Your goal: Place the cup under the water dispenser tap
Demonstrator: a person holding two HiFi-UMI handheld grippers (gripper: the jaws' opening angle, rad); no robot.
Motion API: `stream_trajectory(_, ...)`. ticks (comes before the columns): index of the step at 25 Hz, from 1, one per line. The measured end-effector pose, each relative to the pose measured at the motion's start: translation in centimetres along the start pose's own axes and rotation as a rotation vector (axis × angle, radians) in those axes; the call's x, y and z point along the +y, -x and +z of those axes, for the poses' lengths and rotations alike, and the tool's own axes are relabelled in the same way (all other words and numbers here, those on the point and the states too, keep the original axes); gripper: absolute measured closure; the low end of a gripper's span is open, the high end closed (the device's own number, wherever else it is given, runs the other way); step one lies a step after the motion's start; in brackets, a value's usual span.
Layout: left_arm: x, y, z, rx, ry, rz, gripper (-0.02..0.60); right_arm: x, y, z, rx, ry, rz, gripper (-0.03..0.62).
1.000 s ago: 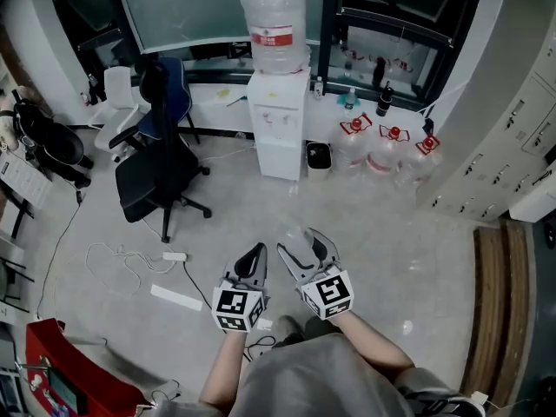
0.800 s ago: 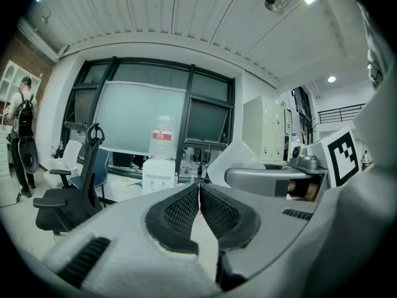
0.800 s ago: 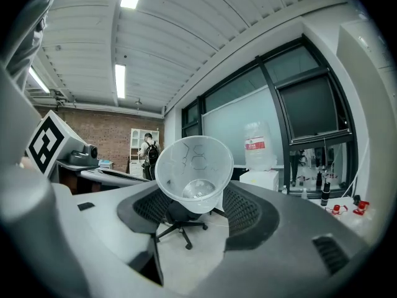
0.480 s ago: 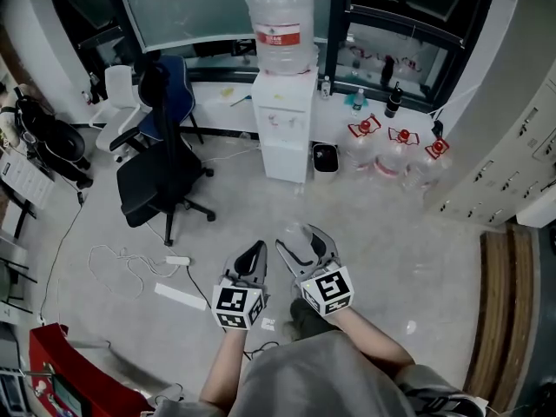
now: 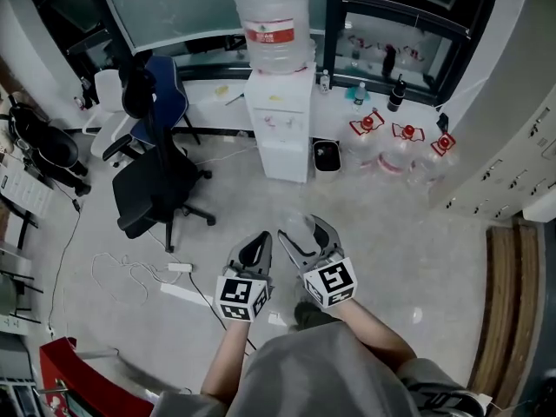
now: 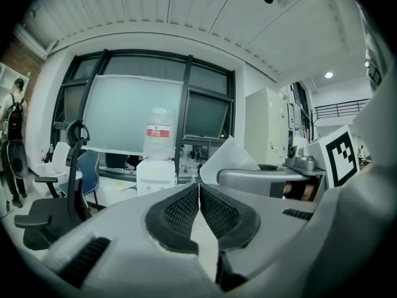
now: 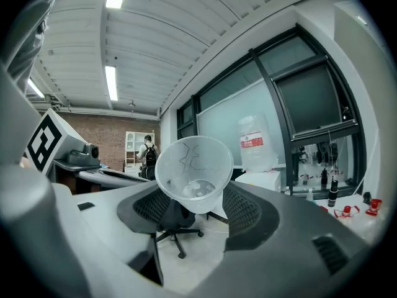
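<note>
Cup [image 7: 193, 174] clear plastic, clamped between right gripper [image 5: 306, 231] jaws. Left gripper [image 5: 259, 241] pinched closed, empty. Water dispenser [image 5: 280, 129] well ahead

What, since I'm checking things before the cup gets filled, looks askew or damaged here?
The clear cup in the right gripper is tipped, its mouth facing back towards the gripper rather than up, and its wall shows lines that look like cracks or creases. On the floor, a loose white cable trails to a power strip.
</note>
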State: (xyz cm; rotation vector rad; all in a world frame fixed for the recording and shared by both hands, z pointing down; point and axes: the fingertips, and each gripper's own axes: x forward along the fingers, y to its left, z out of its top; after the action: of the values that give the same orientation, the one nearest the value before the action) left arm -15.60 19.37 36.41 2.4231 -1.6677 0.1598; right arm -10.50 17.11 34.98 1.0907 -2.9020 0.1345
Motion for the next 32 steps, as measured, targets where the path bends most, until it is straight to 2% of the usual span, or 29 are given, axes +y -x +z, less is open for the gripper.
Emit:
stream_trajectory(7,1.6,-4.8,0.8,0.024,-0.012,-0.010,0.569,-4.0,-3.4,-0.2,0.003,-0.022,-0.003,0.342)
stream_trajectory(20,4.6,-11.7,2.3,0.049,-0.023,0.020,0.569,-10.0,-8.5,0.1,0.005,-0.042,0.020,0.342)
stream_trajectory(32,6.8,-15.4,2.1,0.079,-0.035,0.010,0.569,-12.6,-11.7,-0.9,0.019,-0.061,0.014,0.342)
